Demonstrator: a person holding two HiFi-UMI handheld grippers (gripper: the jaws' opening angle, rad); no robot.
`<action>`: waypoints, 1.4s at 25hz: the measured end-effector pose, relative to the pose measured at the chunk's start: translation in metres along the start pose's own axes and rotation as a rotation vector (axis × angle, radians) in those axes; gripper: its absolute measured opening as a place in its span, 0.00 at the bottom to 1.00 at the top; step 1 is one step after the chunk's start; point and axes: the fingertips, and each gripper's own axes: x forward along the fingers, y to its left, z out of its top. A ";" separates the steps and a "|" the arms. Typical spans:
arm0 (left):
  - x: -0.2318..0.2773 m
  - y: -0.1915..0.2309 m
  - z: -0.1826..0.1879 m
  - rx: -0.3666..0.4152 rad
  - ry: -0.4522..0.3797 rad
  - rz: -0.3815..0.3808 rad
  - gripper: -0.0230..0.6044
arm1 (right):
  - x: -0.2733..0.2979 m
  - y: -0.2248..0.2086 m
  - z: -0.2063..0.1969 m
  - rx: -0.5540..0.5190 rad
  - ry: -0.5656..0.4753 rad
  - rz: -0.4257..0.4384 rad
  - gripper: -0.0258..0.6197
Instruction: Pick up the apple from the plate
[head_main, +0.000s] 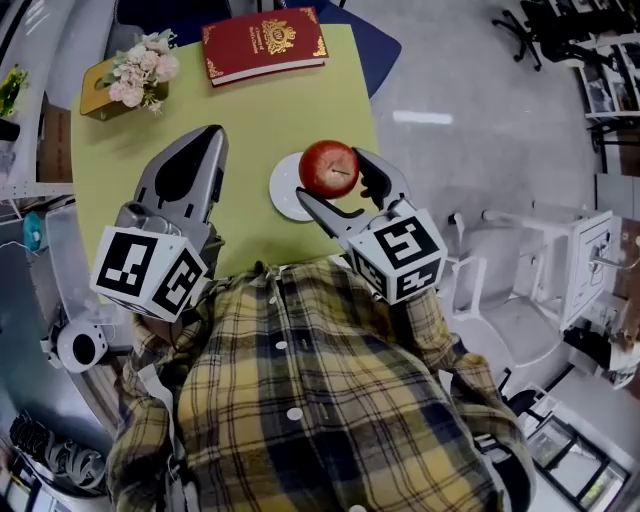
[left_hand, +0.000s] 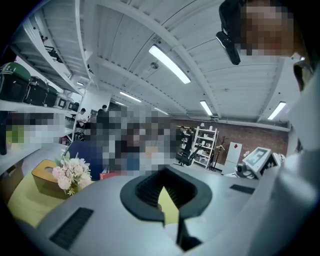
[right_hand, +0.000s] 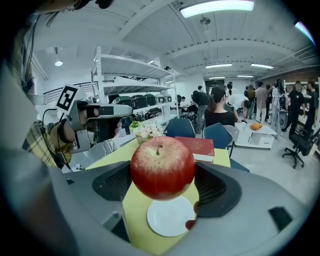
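Note:
My right gripper (head_main: 333, 182) is shut on a red apple (head_main: 329, 167), stem up, held clear above a small white plate (head_main: 286, 190) on the yellow-green table (head_main: 250, 110). In the right gripper view the apple (right_hand: 162, 167) fills the gap between the two dark pads, and the bare plate (right_hand: 170, 216) lies below it. My left gripper (head_main: 200, 160) hovers over the table's left part, left of the plate. Its jaws stand nearly together with nothing between them (left_hand: 167, 197).
A red book (head_main: 263, 43) lies at the table's far edge. A yellow box with a flower bunch (head_main: 130, 75) sits at the far left corner. White chairs and furniture (head_main: 530, 250) stand on the floor to the right. People stand in the room behind.

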 end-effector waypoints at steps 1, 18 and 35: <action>-0.001 0.002 0.002 0.007 0.001 -0.001 0.04 | -0.001 0.002 0.001 -0.005 0.002 0.001 0.62; -0.036 0.035 0.023 -0.049 -0.014 -0.003 0.04 | -0.011 0.031 0.014 -0.055 -0.039 0.073 0.62; -0.040 0.040 0.022 -0.046 -0.002 0.007 0.04 | -0.010 0.021 0.006 -0.049 -0.024 0.052 0.62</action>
